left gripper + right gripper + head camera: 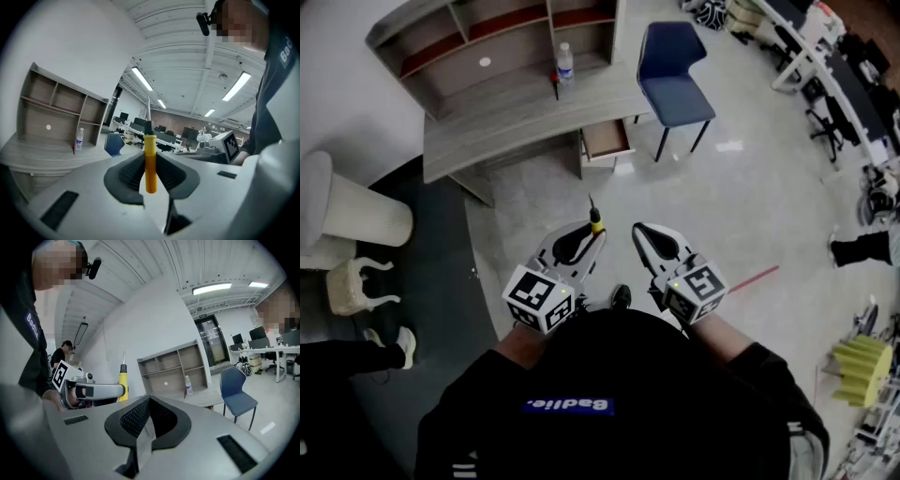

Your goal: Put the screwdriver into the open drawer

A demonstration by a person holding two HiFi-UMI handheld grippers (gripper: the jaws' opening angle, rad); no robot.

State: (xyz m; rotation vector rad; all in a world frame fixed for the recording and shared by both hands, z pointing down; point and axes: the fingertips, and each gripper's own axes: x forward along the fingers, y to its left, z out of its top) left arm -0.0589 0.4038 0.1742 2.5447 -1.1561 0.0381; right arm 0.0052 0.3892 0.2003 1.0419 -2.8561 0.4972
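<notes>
A screwdriver [596, 223] with a yellow handle [150, 145] stands upright between the jaws of my left gripper [578, 242], its metal shaft pointing up. The left gripper [150, 164] is shut on that handle. In the right gripper view the screwdriver [123, 383] shows at the left. My right gripper [654, 242] is beside the left one, and its pads [140, 416] meet with nothing between them. The open drawer [607, 139] sticks out under the right end of the grey desk [516, 117], some way ahead across the floor.
A shelf unit tops the desk, with a water bottle [565, 64] and a small red item [554, 81] on the desktop. A blue chair [675, 84] stands right of the drawer. White stools [352, 216] sit left. Office desks and chairs line the far right.
</notes>
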